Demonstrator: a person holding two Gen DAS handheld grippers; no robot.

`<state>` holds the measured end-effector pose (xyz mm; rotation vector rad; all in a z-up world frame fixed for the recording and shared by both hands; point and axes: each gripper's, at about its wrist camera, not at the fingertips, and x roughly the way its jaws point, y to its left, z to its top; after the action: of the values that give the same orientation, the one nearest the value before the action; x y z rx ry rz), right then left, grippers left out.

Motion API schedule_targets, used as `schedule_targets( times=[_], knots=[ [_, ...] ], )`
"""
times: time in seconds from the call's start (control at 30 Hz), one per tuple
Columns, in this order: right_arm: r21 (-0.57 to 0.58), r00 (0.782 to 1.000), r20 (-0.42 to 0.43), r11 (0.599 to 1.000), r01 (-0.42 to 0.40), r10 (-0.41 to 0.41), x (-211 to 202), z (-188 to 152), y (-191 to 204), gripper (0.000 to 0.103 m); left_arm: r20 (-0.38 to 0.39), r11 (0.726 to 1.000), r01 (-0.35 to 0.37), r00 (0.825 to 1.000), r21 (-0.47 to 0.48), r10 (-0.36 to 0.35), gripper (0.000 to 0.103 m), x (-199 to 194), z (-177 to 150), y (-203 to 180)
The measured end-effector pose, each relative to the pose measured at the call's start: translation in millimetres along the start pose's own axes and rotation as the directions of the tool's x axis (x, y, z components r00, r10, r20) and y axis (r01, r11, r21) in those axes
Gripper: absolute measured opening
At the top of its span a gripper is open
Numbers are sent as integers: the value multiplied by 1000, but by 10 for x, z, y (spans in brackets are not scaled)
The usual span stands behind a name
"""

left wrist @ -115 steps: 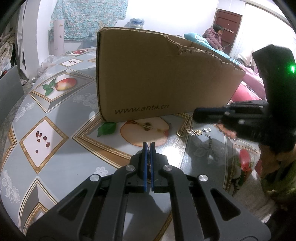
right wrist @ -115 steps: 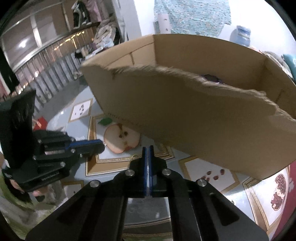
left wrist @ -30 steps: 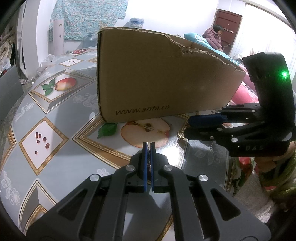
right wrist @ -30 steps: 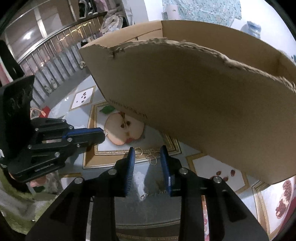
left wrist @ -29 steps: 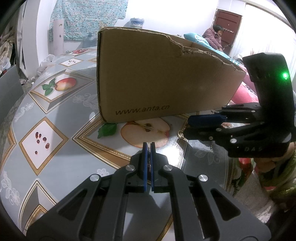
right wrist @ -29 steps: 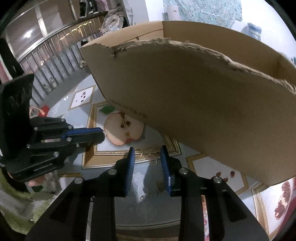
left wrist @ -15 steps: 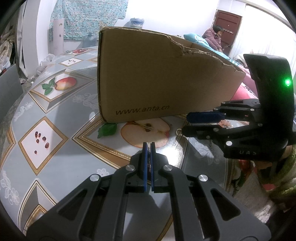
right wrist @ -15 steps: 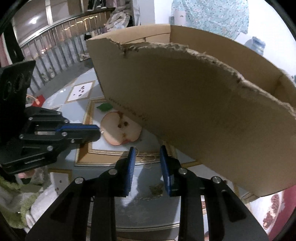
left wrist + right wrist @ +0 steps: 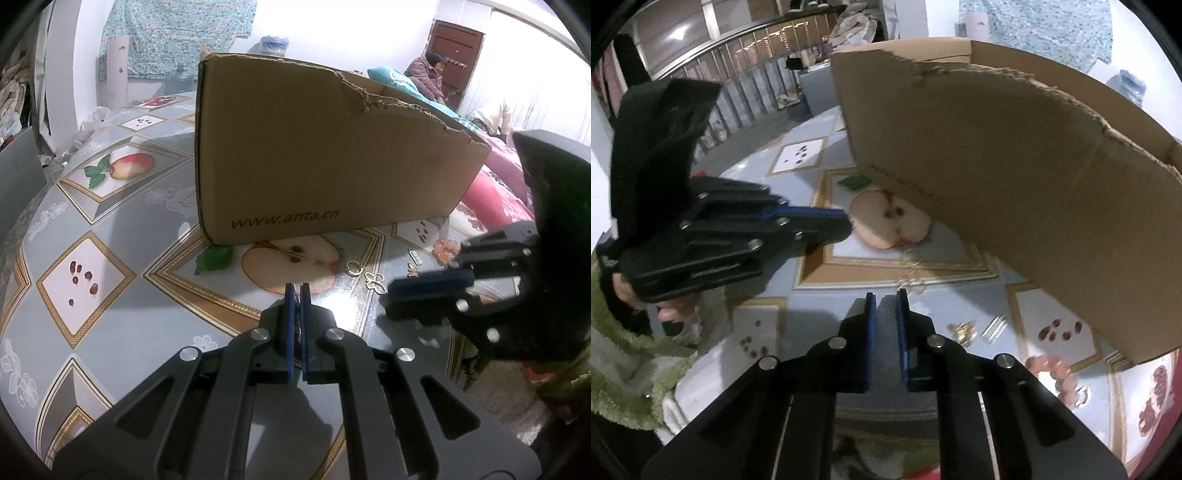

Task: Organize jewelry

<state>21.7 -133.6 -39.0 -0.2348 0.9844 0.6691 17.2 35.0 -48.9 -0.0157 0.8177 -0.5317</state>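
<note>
A torn brown cardboard box [image 9: 325,155] printed "www.anta.cn" stands mid-counter, walling off everything behind it. The grey fruit-patterned counter [image 9: 110,229] carries the jewelry in front of the box's near right corner: a gold ring [image 9: 353,267], a gold butterfly charm [image 9: 373,277], a small silver bar [image 9: 415,256] and pink beads [image 9: 443,251]. The left tongs [image 9: 294,291] are pressed together, empty. The right tongs [image 9: 885,295] have just been closing; a narrow gap remains, seemingly with nothing between, though blur obscures it.
</note>
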Motion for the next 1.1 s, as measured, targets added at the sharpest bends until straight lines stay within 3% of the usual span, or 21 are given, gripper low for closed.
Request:
schedule_targets(
  times=[0.2,0.37,0.73,0.93,1.1],
  knots=[
    [14,1000,5,1000,4,-4,-35,-17,8,11,-1,1000,1,1000,2,-1,2,-1,0,0],
    [99,999,48,995,20,-25,-55,95,-210,12,0,1000,2,1000,1,-2,2,1,0,-1],
    [104,993,-14,988,-119,121,8,60,-126,13,1,1000,3,1000,-3,-3,2,3,-11,-4],
    [118,999,-4,992,-47,48,20,81,-195,16,0,1000,2,1000,-1,-2,2,4,-16,-6],
    [87,999,-4,995,-51,52,4,47,-101,23,0,1000,1,1000,-2,-1,2,10,-13,-9]
  ],
)
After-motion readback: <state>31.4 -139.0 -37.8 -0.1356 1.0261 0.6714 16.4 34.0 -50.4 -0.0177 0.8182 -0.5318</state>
